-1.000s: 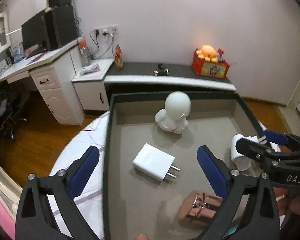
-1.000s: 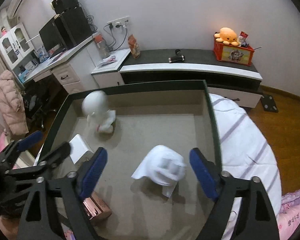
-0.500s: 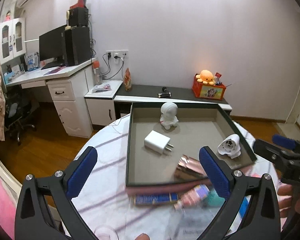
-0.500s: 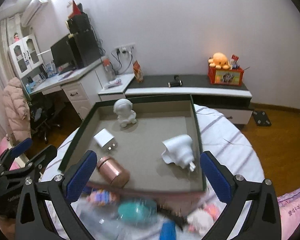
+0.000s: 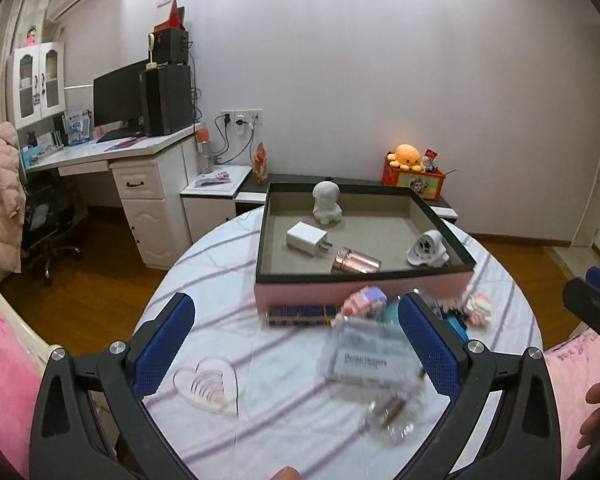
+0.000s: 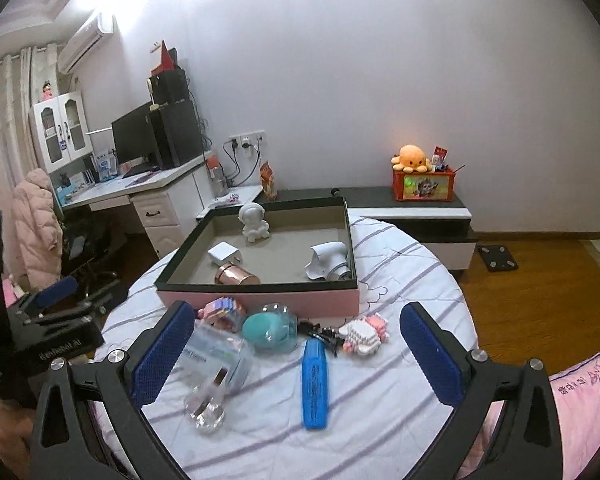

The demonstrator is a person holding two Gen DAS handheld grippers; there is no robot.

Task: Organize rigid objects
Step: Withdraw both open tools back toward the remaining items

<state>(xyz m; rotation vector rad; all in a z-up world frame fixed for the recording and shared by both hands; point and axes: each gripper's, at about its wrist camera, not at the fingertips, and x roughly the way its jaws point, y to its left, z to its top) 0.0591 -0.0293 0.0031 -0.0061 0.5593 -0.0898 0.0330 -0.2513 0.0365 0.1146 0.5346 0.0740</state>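
Note:
A pink box with a dark rim (image 5: pixel 364 289) (image 6: pixel 260 299) stands on the round table. In it are a white astronaut figure (image 5: pixel 326 203) (image 6: pixel 254 223), a white charger (image 5: pixel 306 237) (image 6: pixel 224 255), a rose-gold cylinder (image 5: pixel 356 260) (image 6: pixel 236 276) and a white hair-dryer toy (image 5: pixel 427 247) (image 6: pixel 329 264). In front of the box lie a blue marker (image 6: pixel 314 383), a teal item in a clear case (image 6: pixel 271 327), a clear container (image 5: pixel 366 356) (image 6: pixel 216 356), block toys (image 6: pixel 364 333) and a dark blue bar (image 5: pixel 300 314). My left gripper (image 5: pixel 296 344) and right gripper (image 6: pixel 296 356) are both open and empty, above the table's near side.
A clear heart-shaped piece (image 5: pixel 207 384) and a small glass bottle (image 6: pixel 209 404) lie on the striped cloth (image 6: pixel 396 416). A white desk with a monitor (image 5: pixel 120 98) stands at left, a low cabinet with an orange octopus toy (image 6: pixel 412 158) behind. Pink bedding (image 5: pixel 0 360) flanks the table.
Both grippers have pulled back and up from over the box, still open. The loose items in front of the box have come into view.

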